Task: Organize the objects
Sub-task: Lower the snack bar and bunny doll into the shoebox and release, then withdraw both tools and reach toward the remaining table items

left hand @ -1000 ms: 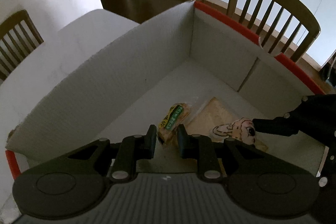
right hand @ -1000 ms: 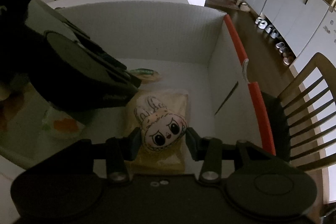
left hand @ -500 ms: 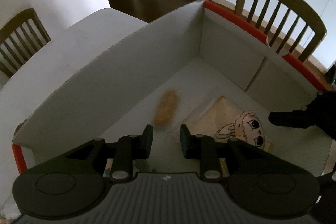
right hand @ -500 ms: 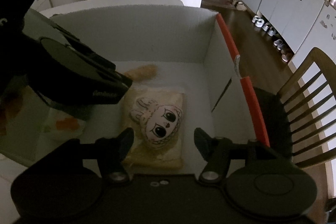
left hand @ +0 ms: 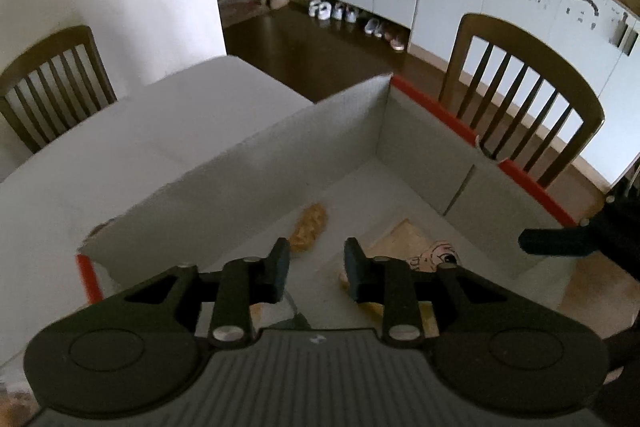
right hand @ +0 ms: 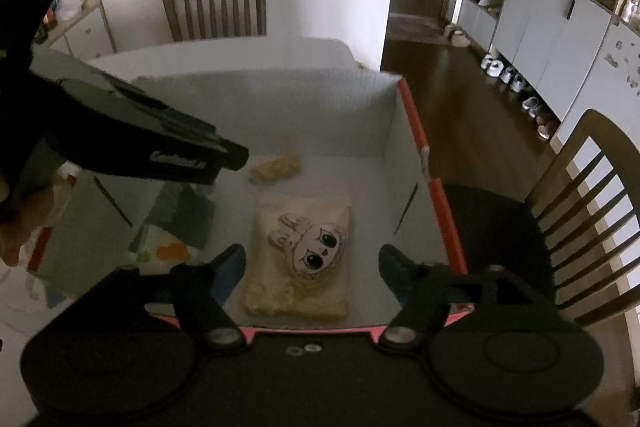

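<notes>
- Inside the white box (right hand: pixel 288 99), two things now lie free on the floor: a tan snack packet (right hand: pixel 276 167) near the back wall, and a rabbit-faced plush (right hand: pixel 310 247) resting on a pale flat pouch (right hand: pixel 300 291) closer to the front.
- A second ago the left gripper (left hand: pixel 314 265) pinched the packet and the right gripper (right hand: pixel 312 273) clasped the plush; both have let go and lifted away.
- Left jaws are opening, a modest gap between them and nothing in it; the packet (left hand: pixel 308 227) lies beyond the fingertips, apart from them.
- Right jaws are opening and already stand wide, either side of the plush in the picture but above it and not touching.
- By my reading, two items are stowed; both grippers are free for whatever is left outside the box.
- Box walls look like ribbed corrugated board, matte white, with an orange-red rim (right hand: pixel 420 155) along some edges.
- Plush looks soft and rounded, with drawn ears and big dark eyes; the pouch beneath looks crinkly and limp.
- Motion blur hides the packet's print; its shape is oblong and slightly puffed.
</notes>
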Tool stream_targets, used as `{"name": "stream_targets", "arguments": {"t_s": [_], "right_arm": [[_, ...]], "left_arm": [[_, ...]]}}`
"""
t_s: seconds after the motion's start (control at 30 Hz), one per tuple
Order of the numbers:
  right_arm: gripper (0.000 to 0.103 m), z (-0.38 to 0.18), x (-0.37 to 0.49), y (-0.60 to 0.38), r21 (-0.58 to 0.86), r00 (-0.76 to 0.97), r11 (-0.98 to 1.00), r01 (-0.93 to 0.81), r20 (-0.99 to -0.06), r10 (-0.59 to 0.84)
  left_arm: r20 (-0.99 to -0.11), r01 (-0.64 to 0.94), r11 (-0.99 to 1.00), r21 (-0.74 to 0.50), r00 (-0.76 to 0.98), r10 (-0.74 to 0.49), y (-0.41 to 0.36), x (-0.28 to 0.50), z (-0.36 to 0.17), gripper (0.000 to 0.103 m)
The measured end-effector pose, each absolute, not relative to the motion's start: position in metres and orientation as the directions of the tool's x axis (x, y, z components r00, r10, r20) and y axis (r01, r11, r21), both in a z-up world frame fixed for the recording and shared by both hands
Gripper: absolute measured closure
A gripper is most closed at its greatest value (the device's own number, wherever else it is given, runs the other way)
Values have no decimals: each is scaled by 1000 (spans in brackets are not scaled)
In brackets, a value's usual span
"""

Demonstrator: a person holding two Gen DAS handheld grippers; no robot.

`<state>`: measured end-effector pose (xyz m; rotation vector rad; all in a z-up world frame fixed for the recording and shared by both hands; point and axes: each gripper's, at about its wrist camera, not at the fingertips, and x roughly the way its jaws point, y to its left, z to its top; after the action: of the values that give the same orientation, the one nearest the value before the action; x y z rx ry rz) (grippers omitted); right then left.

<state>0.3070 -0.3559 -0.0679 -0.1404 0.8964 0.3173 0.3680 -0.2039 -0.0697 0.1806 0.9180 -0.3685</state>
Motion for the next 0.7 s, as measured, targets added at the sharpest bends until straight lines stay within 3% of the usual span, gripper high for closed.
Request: {"name": "stream_targets", "arguments": {"t_s": [0.07, 0.1, 0.7], "right_arm": [[28, -60, 303, -357, 17, 591, 945, -326, -777, 218], [28, -57, 302, -358, 18, 596, 945, -327, -772, 221], [22, -16, 260, -332, 33, 660, 946, -322, -708, 249]], "left_arm": [[-788, 379, 926, -8, 568, -239, -199, 360, -62, 40], [-777, 378, 926, -7, 580, -243, -198, 356, -58, 37], [-704, 363, 929, -74, 640, -307, -136, 288, -13, 37]]}}
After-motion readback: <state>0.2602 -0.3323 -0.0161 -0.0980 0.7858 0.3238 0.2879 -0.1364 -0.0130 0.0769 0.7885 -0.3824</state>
